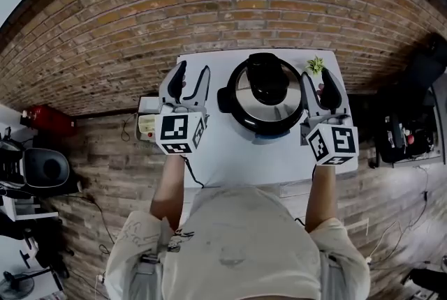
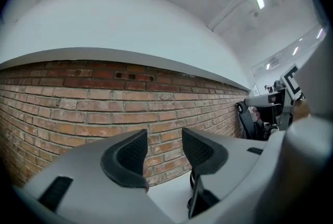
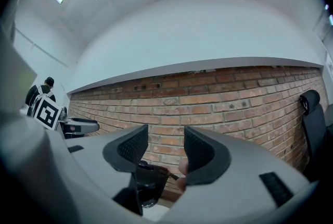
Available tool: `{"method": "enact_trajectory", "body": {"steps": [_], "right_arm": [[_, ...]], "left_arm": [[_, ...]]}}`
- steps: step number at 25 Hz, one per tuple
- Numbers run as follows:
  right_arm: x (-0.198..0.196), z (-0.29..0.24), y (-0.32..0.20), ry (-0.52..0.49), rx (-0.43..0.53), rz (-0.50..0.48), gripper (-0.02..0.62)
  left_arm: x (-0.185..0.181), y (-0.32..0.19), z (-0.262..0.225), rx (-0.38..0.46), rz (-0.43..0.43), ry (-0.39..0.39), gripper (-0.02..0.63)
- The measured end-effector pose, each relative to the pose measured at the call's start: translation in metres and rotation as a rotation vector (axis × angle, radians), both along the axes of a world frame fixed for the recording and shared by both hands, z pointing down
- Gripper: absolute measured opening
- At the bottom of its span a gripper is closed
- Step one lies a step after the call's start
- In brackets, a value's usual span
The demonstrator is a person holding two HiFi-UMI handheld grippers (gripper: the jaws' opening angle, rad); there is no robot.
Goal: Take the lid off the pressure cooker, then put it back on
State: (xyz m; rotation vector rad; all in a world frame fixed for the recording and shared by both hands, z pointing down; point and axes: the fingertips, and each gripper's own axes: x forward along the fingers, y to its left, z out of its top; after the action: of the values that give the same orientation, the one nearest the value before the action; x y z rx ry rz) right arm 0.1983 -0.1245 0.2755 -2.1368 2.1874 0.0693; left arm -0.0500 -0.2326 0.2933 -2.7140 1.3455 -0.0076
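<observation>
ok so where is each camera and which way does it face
Head view: on the person's head, looking down at the pressure cooker on the table; torso, forearms, left gripper and right gripper show.
Left gripper view: on the left gripper, facing level at the brick wall; its open jaws show.
Right gripper view: on the right gripper, same wall, its open jaws.
Shared: each gripper view catches the other gripper.

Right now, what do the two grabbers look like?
Both the left gripper and the right gripper are light grey, with curved jaws lined with black dimpled pads. Each carries a white cube with black square markers. A thin black cable hangs under the left one. The person wears a pale short-sleeved shirt.
</observation>
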Motion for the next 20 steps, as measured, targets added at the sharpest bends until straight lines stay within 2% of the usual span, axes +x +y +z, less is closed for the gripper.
{"method": "enact_trajectory", "body": {"steps": [10, 16, 20], "right_arm": [[-0.007, 0.005, -0.027, 0.03, -0.027, -0.018, 0.232], [-0.019, -0.001, -0.041, 0.177, -0.067, -0.091, 0.232], [-0.036, -0.003, -0.05, 0.312, -0.118, -0.19, 0.235]], "left_arm": [[0.001, -0.023, 0.018, -0.055, 0.04, -0.008, 0.225], [0.008, -0.025, 0.038, -0.134, 0.135, -0.05, 0.225], [0.013, -0.024, 0.053, -0.197, 0.218, -0.071, 0.225]]}}
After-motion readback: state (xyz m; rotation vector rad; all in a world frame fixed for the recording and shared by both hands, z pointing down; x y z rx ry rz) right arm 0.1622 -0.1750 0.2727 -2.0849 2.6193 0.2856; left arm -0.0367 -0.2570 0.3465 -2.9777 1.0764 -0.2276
